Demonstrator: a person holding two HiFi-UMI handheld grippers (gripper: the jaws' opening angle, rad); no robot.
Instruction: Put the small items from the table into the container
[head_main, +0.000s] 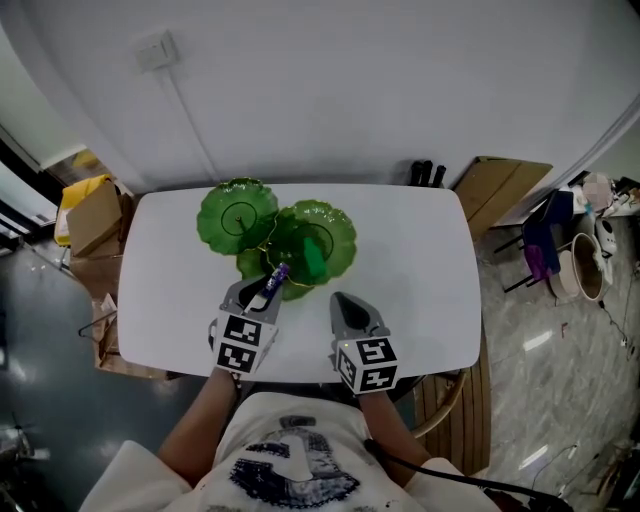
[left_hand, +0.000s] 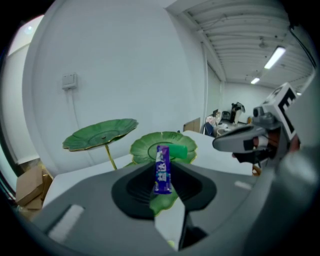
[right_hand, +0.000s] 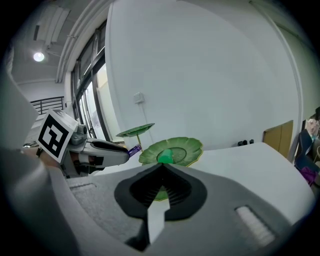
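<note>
A three-tier green leaf-shaped dish stand (head_main: 240, 215) stands at the middle of the white table (head_main: 420, 270). A green item (head_main: 315, 258) lies in its right-hand leaf dish (head_main: 335, 232). My left gripper (head_main: 270, 287) is shut on a purple packet (head_main: 278, 273), which sticks up between its jaws just in front of the lowest leaf. In the left gripper view the packet (left_hand: 162, 167) stands upright before the leaf dish (left_hand: 150, 146). To the right of it, my right gripper (head_main: 340, 300) is shut with nothing in it, its tips (right_hand: 161, 169) pointing at the dish (right_hand: 175, 147).
Cardboard boxes (head_main: 92, 215) stand on the floor left of the table. A flat cardboard sheet (head_main: 505, 185) and a chair with bags (head_main: 548, 245) are at the right. A white wall with a socket (head_main: 156, 48) is behind the table.
</note>
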